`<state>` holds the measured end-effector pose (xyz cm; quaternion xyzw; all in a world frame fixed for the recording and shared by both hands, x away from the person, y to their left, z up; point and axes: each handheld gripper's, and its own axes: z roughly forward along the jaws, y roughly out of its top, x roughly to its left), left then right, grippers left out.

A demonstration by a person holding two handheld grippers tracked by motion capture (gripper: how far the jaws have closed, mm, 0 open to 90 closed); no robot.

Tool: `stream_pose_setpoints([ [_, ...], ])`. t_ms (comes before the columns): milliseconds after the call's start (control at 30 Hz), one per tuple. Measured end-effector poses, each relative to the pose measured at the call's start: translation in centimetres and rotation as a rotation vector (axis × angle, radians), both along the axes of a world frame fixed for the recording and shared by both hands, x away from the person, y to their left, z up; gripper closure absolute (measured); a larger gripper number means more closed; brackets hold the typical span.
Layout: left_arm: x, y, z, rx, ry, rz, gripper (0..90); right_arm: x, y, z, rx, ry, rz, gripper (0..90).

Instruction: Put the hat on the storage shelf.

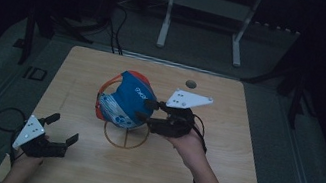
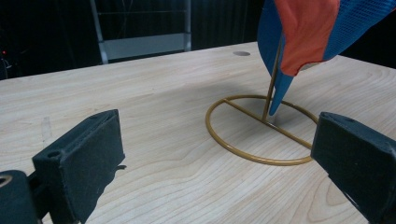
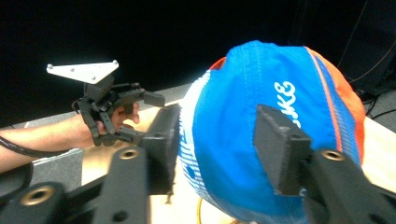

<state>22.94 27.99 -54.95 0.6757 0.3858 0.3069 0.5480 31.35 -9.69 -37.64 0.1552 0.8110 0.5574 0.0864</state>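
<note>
Black pads, near edge: left gripper (image 1: 61, 130) sits at the front-left corner of the wooden table (image 1: 216, 182), jaws spread wide with nothing between them; its own view shows bare wood between the two pads.
Wire stand: gold hat stand (image 1: 125, 137) just ahead of the table's middle, a flat ring with a crossbar and a thin upright rod (image 2: 272, 79) rising from it; it looks light and likely to tip or slide if the cap is dragged sideways.
Cap: blue-and-orange baseball cap (image 1: 125, 99) hangs on top of the rod, clear of the tabletop, orange brim (image 2: 306, 32) drooping on the left gripper's side.
Feel of the cap: soft mesh-and-fabric crown (image 3: 261, 140), light, collapses under a squeeze; the brim is probably the only stiff part; not fragile, not slippery.
Right gripper: right gripper (image 1: 145, 110) is level at the crown's right side, jaws partly apart and straddling the fabric; its own view shows pads (image 3: 280, 147) either side of the crown, not clearly pressing.
Where to grip: a pinched fold of crown, or the brim edge for a firmer hold; lift straight up off the rod.
Far edge: round hole (image 1: 191, 84) in the tabletop, well apart from the cap.
</note>
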Motion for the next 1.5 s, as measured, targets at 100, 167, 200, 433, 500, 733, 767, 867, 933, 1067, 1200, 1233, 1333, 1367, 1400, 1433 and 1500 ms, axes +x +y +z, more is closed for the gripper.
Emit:
stream_pose_setpoints([
  [100, 0.0, 0.0, 0.0, 0.0, -0.002, -0.001, 2.8, -0.2, -0.5, -0.2, -0.008, -0.014, -0.002, 38.1],
  [167, 0.0, -0.1, -0.1, -0.005, -0.001, -0.005, 2.8, -0.4, -0.9, -0.3, -0.004, -0.016, -0.004, 32.7],
  [200, 0.0, -0.1, -0.1, -0.005, -0.001, -0.005, 2.8, -0.4, -0.9, -0.3, -0.004, -0.016, -0.004, 32.7],
  [433, 0.0, -0.3, -0.1, 0.0, -0.003, -0.011, 2.8, -0.5, -2.6, -1.3, 0.027, 0.013, 0.016, 16.7],
  [500, 0.0, -0.3, -0.2, 0.001, -0.006, -0.014, 2.8, -0.5, -2.9, -1.9, 0.011, 0.02, 0.031, 13.7],
  [733, 0.1, -0.5, -0.4, 0.002, -0.001, -0.02, 2.8, -0.3, -4.0, -4.7, -0.01, 0.026, 0.023, 13.7],
  [767, 0.1, -0.5, -0.4, 0.006, 0.002, -0.019, 2.8, -0.2, -4.2, -5.1, -0.017, 0.031, 0.019, 13.7],
  [867, 0.2, -0.6, -0.5, 0.004, 0.006, -0.019, 2.8, -0.1, -4.6, -6.2, -0.05, 0.019, 0.007, 13.6],
  [933, 0.2, -0.6, -0.5, 0.005, 0.005, -0.022, 2.8, 0.0, -4.8, -7.1, -0.066, 0.016, -0.005, 13.6],
  [1067, 0.1, -0.5, -0.5, 0.012, 0.002, -0.025, 2.8, 0.2, -5.4, -8.8, -0.073, 0.032, -0.024, 13.7],
  [1200, 0.1, -0.4, -0.5, 0.008, 0.005, -0.022, 2.8, 0.3, -5.9, -10.5, -0.095, 0.043, -0.029, 13.7],
  [1233, 0.1, -0.4, -0.6, 0.006, 0.004, -0.023, 2.8, 0.3, -6.0, -10.9, -0.1, 0.048, -0.028, 13.7],
  [1333, 0.1, -0.5, -0.6, 0.013, 0.004, -0.03, 2.8, 0.3, -6.4, -12.0, -0.102, 0.058, -0.031, 13.9],
  [1367, 0.1, -0.5, -0.6, 0.013, 0.003, -0.032, 2.8, 0.2, -6.5, -12.3, -0.096, 0.065, -0.032, 14.0],
  [1400, 0.2, -0.5, -0.6, 0.016, 0.005, -0.035, 2.8, 0.2, -6.7, -12.7, -0.09, 0.072, -0.03, 14.0],
  [1433, 0.2, -0.5, -0.6, 0.019, 0.008, -0.035, 2.8, 0.1, -6.8, -13.0, -0.094, 0.079, -0.032, 14.0],
  [1500, 0.2, -0.5, -0.7, 0.021, 0.01, -0.035, 2.8, -0.1, -7.1, -13.7, -0.116, 0.078, -0.037, 14.0],
])
